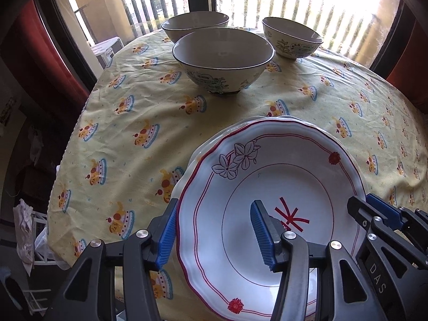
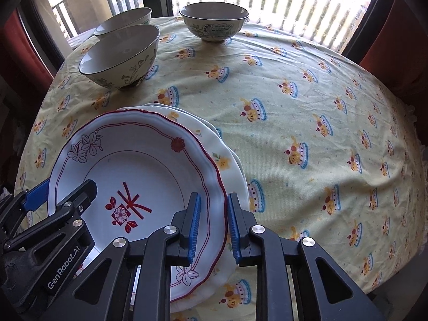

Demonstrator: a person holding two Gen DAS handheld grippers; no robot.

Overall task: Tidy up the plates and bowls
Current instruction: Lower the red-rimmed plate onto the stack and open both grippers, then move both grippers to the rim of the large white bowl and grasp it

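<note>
A white plate with a wavy red rim (image 1: 281, 187) (image 2: 139, 165) lies on top of a stack of white plates (image 2: 227, 160) near the table's front edge. My left gripper (image 1: 214, 206) (image 2: 68, 187) straddles its left rim. The outer pad sits close to the edge, the inner finger hangs over the well, and no squeeze shows. My right gripper (image 2: 214, 198) (image 1: 367, 202) is shut on the plate's right rim, above the rim of the plate below. Three patterned bowls stand at the back: a near one (image 1: 223, 53) (image 2: 120, 53), one behind it (image 1: 195, 24) (image 2: 125, 20), and one apart (image 1: 291, 37) (image 2: 214, 18).
A yellow printed cloth (image 2: 307, 107) covers the round table and drops off at its left edge (image 1: 80, 133). A bright window with balcony railings (image 1: 294, 0) and red curtains (image 1: 32, 53) lie behind the bowls. Clutter sits on the floor at left (image 1: 26, 227).
</note>
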